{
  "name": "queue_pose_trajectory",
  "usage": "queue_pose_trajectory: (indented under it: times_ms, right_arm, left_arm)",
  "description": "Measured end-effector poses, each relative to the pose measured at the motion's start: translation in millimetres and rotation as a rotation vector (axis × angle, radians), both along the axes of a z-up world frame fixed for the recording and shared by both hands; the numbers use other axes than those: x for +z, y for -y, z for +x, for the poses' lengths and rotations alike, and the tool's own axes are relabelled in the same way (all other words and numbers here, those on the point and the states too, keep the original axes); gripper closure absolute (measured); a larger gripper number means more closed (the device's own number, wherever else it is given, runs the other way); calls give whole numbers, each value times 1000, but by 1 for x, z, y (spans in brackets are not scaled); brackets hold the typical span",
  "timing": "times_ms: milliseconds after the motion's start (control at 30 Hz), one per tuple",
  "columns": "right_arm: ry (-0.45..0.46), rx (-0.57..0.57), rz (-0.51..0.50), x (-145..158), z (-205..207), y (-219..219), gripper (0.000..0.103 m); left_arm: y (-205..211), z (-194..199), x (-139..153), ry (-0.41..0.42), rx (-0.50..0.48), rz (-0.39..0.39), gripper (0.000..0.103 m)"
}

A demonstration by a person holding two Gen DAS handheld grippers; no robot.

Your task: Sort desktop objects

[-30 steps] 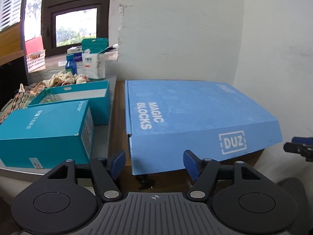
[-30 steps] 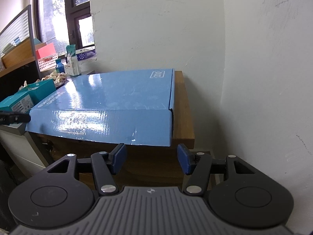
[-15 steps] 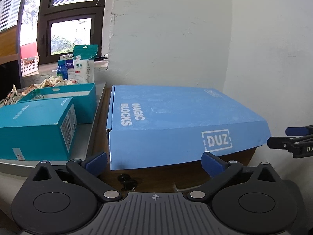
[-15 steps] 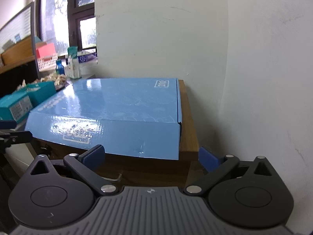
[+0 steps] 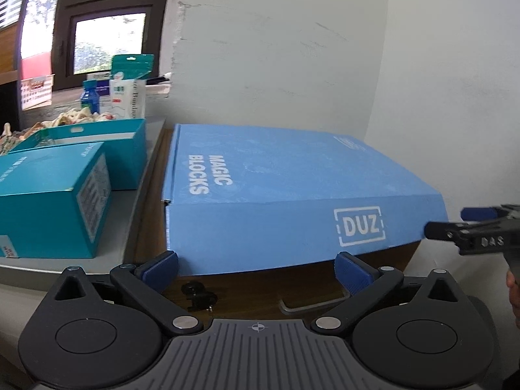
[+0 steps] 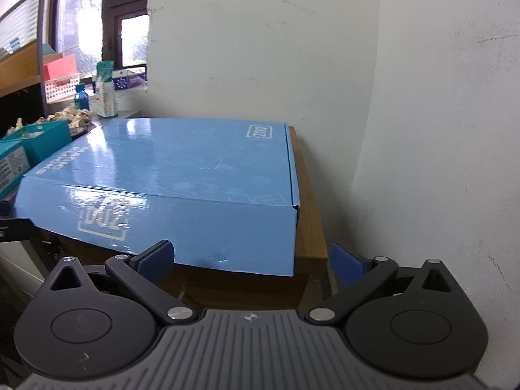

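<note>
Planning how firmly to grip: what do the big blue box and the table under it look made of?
Blue box: apparently printed cardboard with a slightly glossy coat; window glare streaks its lid, and folded flap seams show at the corners. Table: looks like brown wood or wood veneer, smooth, with faint grain along its bare edge; which one is unclear.

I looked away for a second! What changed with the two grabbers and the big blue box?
Both grabbers spread their fingers wide: the left gripper and the right gripper have just been opening, with nothing between the fingers. Neither one took hold of anything. The blue Magic Blocks box stayed on its wooden table, and the teal boxes beside it did not move.
</note>
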State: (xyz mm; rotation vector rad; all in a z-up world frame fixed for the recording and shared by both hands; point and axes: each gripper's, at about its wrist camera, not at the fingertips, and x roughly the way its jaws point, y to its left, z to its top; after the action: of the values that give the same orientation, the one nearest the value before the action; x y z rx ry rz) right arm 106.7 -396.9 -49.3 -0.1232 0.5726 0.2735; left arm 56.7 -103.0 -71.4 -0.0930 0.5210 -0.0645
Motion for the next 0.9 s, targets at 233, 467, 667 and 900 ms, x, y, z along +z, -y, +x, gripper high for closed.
queue_pose_trajectory:
  times_ms: [233, 467, 667, 900]
  right_arm:
    - [-22, -14, -24, -10, 17, -5, 1]
    - [-38, -30, -27, -18, 33, -8, 1]
    - [-45, -28, -29, -22, 43, -10, 1]
    - [-51, -27, -23, -22, 48, -9, 0]
  left_arm:
    - [2, 14, -6, -12, -10, 15, 1]
    - [-1, 25, -10, -24, -9, 13, 1]
    - [-1, 30, -11, -27, -7, 20, 1]
    - [1, 32, -13, -22, -1, 35, 0]
